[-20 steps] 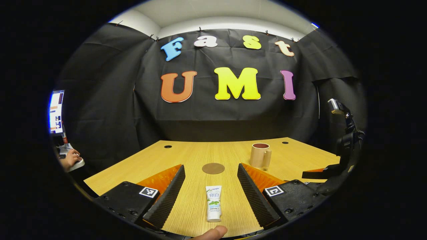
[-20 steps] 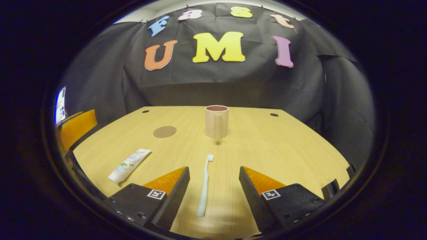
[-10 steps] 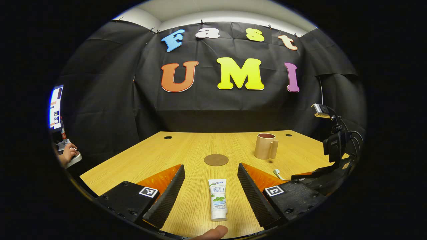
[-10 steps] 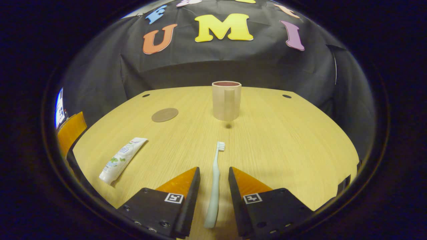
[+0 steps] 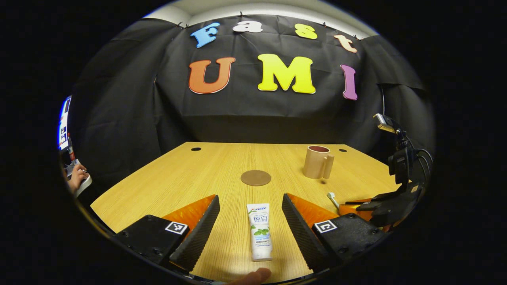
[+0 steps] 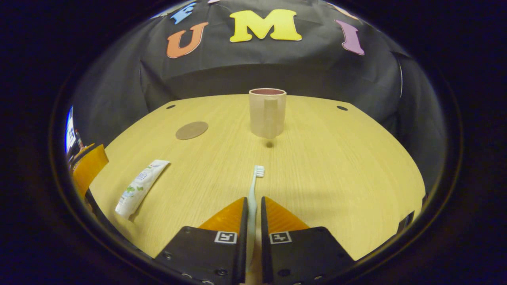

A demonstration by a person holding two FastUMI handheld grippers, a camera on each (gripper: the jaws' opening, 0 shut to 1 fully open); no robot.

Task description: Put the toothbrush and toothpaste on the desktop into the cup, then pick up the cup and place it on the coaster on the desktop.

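Your right gripper (image 6: 252, 221) has now closed its jaws on the handle of the toothbrush (image 6: 253, 190); half a second ago there was still a clear gap on both sides of the handle, and one second ago the fingers stood wide apart. The toothbrush still lies flat on the desktop (image 6: 336, 166), near its front edge, with the bristle head pointing toward the cup (image 6: 267, 113). Your left gripper (image 5: 250, 229) has not closed in this time: its jaws stay released and wide, one on each side of the toothpaste (image 5: 259, 231), without touching it. The toothpaste lies close to the front edge, the coaster (image 5: 256, 177) sits beyond it near the middle of the desktop, and the cup stands toward the back right. I judge that the grasp on the toothbrush is made, so the lift toward the cup can begin. The handle is thin, so it may turn between the fingers when you raise it.
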